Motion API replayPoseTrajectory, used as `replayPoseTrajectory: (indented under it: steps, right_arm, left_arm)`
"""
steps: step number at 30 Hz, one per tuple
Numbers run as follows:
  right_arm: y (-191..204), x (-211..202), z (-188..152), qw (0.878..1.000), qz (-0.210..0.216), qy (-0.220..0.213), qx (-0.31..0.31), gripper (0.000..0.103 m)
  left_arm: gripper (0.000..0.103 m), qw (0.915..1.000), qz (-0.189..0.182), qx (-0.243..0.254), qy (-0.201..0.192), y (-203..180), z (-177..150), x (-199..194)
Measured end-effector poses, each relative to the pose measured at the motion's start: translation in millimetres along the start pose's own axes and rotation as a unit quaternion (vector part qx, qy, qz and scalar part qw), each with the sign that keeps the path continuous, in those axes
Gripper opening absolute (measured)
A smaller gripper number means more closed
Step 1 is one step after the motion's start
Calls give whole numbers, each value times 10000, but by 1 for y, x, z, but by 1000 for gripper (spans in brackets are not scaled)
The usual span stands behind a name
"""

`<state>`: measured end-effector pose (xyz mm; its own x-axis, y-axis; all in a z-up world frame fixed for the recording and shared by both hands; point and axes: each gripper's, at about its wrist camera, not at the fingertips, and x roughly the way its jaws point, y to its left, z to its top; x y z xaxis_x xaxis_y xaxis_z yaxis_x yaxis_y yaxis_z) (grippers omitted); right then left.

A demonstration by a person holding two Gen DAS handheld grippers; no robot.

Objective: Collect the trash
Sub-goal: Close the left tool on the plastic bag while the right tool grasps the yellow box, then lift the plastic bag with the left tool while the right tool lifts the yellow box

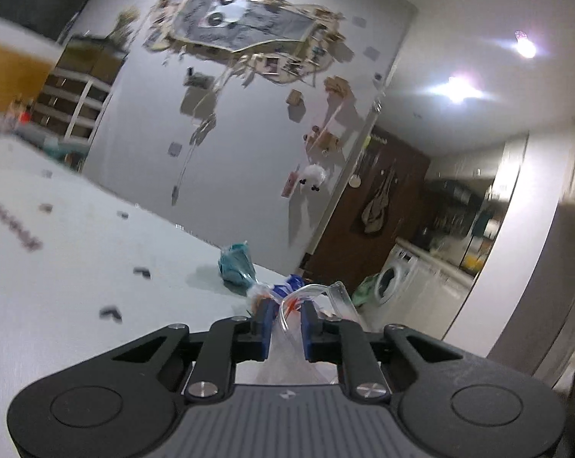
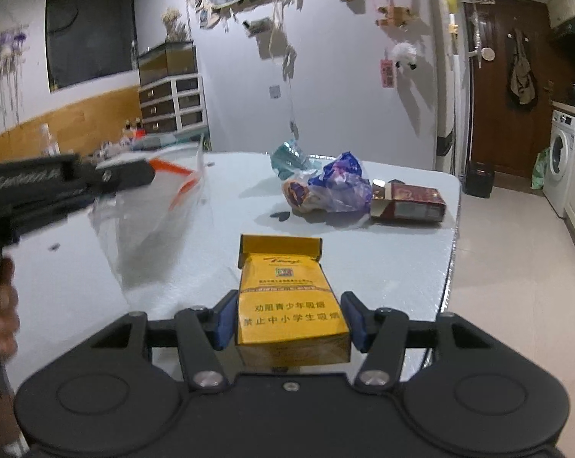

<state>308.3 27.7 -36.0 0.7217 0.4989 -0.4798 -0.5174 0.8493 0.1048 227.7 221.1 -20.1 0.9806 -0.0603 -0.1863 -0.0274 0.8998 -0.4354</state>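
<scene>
Left wrist view, tongs: the left gripper [image 1: 285,324] is pinching the rim of a clear plastic bag [image 1: 287,347] between its blue pads, jaws nearly together.
Left wrist view, bag: it is hanging from the jaws, its orange-striped mouth edge [image 1: 292,304] sticking out just past the fingertips.
Left wrist view, pose: the gripper is pointing almost level across the white table [image 1: 77,252], rolled so the room is leaning steeply.
Left wrist view, trash ahead: a teal crumpled wrapper [image 1: 234,265] is lying beyond the tips, slightly left; a blue-and-white wrapper [image 1: 287,284] is sitting just past the bag's rim.

Right wrist view, tongs: the right gripper [image 2: 289,320] is clamping a yellow cigarette pack [image 2: 289,305] by its two side faces, jaws partly apart to its width.
Right wrist view, pack: it is lying lengthwise along the fingers, flip lid open at the far end.
Right wrist view, key relation: the bag [image 2: 161,210], held up by the left gripper [image 2: 146,173], is hanging to the left of the pack and a little farther off, well apart; its mouth is facing right, towards the pack.
Right wrist view, judgement: the pack likely needs carrying leftward, lid end first, into that mouth.
Right wrist view, pose: the gripper is tilting down over the table's [image 2: 402,252] near edge; the person's fingers [image 2: 3,305] are gripping the left handle.
Right wrist view, remaining trash: a purple crumpled wrapper [image 2: 337,187] and a dark red box [image 2: 411,202] are lying ahead, touching; the teal wrapper [image 2: 287,160] is behind them.
</scene>
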Motion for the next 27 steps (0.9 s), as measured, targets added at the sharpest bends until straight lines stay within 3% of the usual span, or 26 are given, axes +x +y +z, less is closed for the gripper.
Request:
replayPoseTrajectory:
  steps: [5,9,18,23,27]
  right_arm:
    - [4,-28,-7,9997,-36,-178,131,58]
    - [13,-40,-18,9996,-17,-183,190,58]
    - [48,-64,-44,9975,504,-270,421,58]
    - [60,-80,-44,9960,698,-420,357,58]
    - [60,-86,-47,9961,701,-428,336,58]
  left_arm:
    - [18,9985,-65,-532,124,7,-18,-36]
    - [18,9983,-28,-574,112,8,-23,-65]
    - [22,9993,90,-151,322,-2,-30,-108]
    - [35,9968,272,259,699,-14,-29,-110]
    - [35,9901,307,775,1133,-23,-22,-104]
